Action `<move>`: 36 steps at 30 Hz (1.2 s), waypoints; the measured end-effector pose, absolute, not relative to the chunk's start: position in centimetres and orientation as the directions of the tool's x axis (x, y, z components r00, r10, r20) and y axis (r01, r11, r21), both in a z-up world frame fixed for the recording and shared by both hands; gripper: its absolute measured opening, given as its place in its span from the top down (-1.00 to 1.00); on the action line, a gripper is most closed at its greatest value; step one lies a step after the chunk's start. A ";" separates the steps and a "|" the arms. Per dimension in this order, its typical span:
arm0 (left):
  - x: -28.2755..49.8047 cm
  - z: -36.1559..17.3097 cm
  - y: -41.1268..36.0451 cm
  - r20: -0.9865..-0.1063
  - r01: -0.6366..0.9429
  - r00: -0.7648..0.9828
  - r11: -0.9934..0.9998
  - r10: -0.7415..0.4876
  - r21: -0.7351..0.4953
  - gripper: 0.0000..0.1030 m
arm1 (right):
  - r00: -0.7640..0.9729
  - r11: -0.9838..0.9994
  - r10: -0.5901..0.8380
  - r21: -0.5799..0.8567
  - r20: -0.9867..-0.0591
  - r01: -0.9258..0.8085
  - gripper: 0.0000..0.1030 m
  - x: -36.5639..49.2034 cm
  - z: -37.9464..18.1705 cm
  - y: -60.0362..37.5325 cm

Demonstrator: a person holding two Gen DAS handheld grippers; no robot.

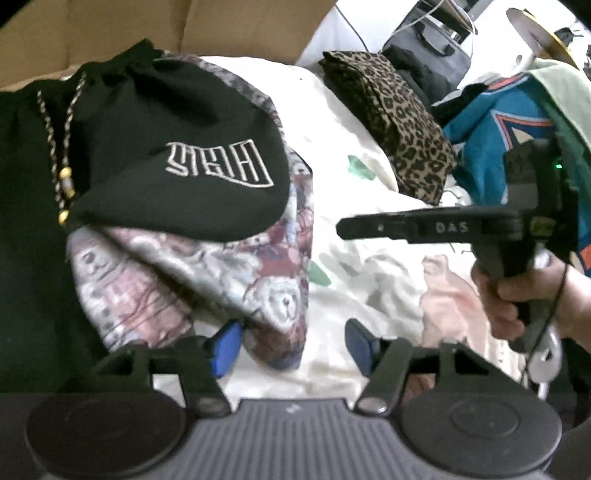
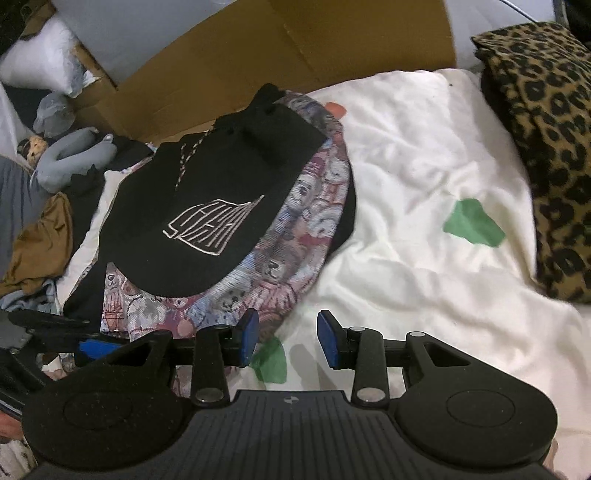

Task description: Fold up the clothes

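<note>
Folded clothes stacked up
Black shorts (image 2: 207, 206) with white logo lying on the bear-print garment (image 2: 295, 236), far left on the sheet.

a white sheet (image 2: 424, 177) with green patches covers the bed, creased all over. flat brown cardboard (image 2: 280, 48) stands behind it against a pale wall (image 2: 147, 26). off the bed's left edge in the right wrist view lie a white pillow (image 2: 33, 59) and a grey soft toy (image 2: 70, 158). the left wrist view shows a dark bag (image 1: 424, 48) at the far side. the light is soft and even.
</note>
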State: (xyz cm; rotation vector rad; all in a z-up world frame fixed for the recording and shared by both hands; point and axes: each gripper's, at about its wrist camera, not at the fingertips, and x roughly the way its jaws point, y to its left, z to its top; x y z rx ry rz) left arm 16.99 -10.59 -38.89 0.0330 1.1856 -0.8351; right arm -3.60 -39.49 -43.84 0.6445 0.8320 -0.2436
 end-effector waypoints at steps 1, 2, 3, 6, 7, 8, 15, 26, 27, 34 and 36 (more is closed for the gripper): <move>17.2 -39.1 -10.9 -0.825 0.590 0.119 0.708 -0.553 -0.389 0.35 | 0.660 0.780 0.043 0.438 -0.750 0.447 0.18 -3.8 -43.9 -39.5; 17.3 -39.3 -11.2 -0.828 0.592 0.118 0.708 -0.549 -0.385 0.67 | 0.662 0.777 0.042 0.441 -0.749 0.449 0.18 -3.9 -43.9 -39.5; 17.5 -39.2 -11.3 -0.832 0.595 0.122 0.711 -0.541 -0.375 0.95 | 0.663 0.776 0.044 0.443 -0.748 0.449 0.18 -3.8 -43.9 -39.6; 18.3 -37.3 -10.5 -0.797 0.596 0.169 0.704 -0.581 -0.387 0.96 | 0.667 0.772 0.049 0.451 -0.744 0.448 0.18 -3.8 -44.0 -39.6; 18.7 -36.8 -10.3 -0.787 0.589 0.184 0.707 -0.588 -0.391 0.96 | 0.668 0.771 0.050 0.454 -0.743 0.447 0.18 -3.8 -44.0 -39.6; 19.2 -36.3 -10.0 -0.779 0.580 0.200 0.712 -0.595 -0.395 0.96 | 0.669 0.769 0.052 0.457 -0.741 0.447 0.18 -3.8 -44.1 -39.6; 23.2 -35.1 -7.4 -0.751 0.507 0.310 0.770 -0.583 -0.388 0.96 | 0.681 0.767 0.075 0.479 -0.728 0.427 0.18 -3.1 -44.1 -39.3; 25.3 -37.5 -7.0 -0.768 0.484 0.328 0.796 -0.551 -0.364 0.96 | 0.728 0.705 0.209 0.617 -0.653 0.351 0.18 -1.0 -44.1 -38.1; 25.3 -37.7 -6.9 -0.768 0.481 0.327 0.797 -0.550 -0.366 0.96 | 0.732 0.697 0.224 0.631 -0.643 0.341 0.18 -0.9 -44.1 -37.8; 25.2 -38.3 -6.6 -0.771 0.474 0.327 0.801 -0.547 -0.367 0.95 | 0.740 0.621 0.287 0.706 -0.608 0.339 0.18 -0.1 -45.3 -36.5; 25.1 -38.5 -6.6 -0.773 0.473 0.326 0.802 -0.545 -0.366 0.95 | 0.753 0.567 0.299 0.744 -0.587 0.354 0.17 -0.1 -45.9 -36.6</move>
